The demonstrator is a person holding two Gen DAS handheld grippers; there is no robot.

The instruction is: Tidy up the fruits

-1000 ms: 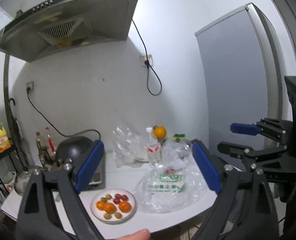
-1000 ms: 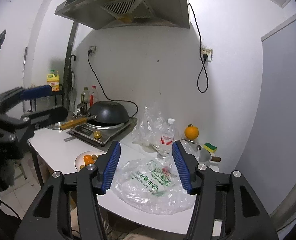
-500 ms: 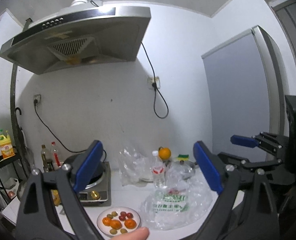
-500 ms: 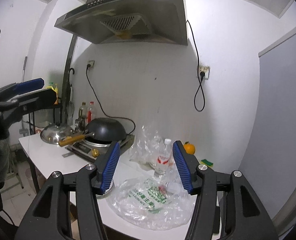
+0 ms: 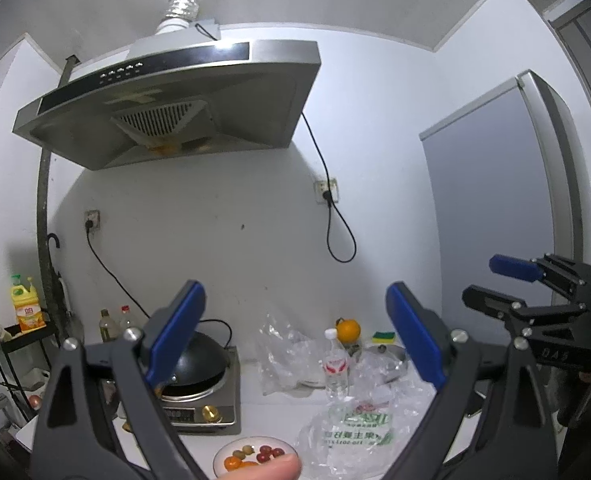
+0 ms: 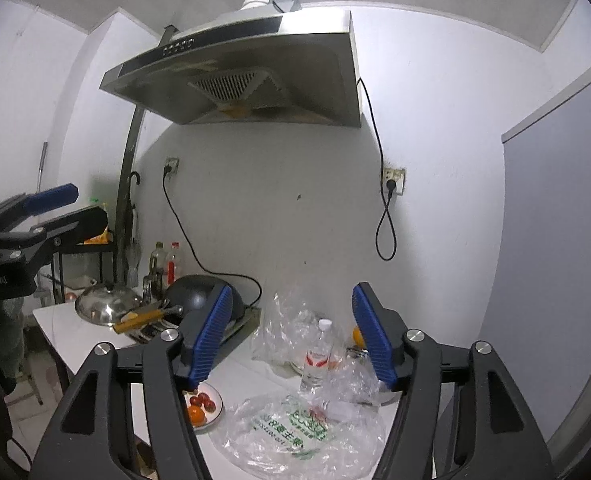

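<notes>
A white plate [image 5: 220,452] with small oranges, red and green fruits sits at the counter's front edge; it also shows in the right wrist view [image 6: 215,402]. A clear plastic bag with green print [image 5: 359,432] lies right of it, also in the right wrist view [image 6: 299,428]. One orange [image 5: 348,330] sits at the back. My left gripper [image 5: 295,344] is open and empty, raised high above the counter. My right gripper [image 6: 291,340] is open and empty, also held high. The right gripper [image 5: 507,280] shows at the right of the left wrist view.
A black wok on an induction cooker [image 5: 199,380] stands left. A water bottle [image 5: 335,364], crumpled clear bags [image 5: 279,348], a sponge [image 5: 383,336] and a steel lid [image 6: 103,306] are on the white counter [image 6: 67,332]. A range hood [image 5: 167,104] hangs above. A grey refrigerator [image 5: 495,216] is right.
Both grippers have risen and tilted upward; the counter and plate have dropped toward the bottom of both views, and the range hood and ceiling now fill the top.
</notes>
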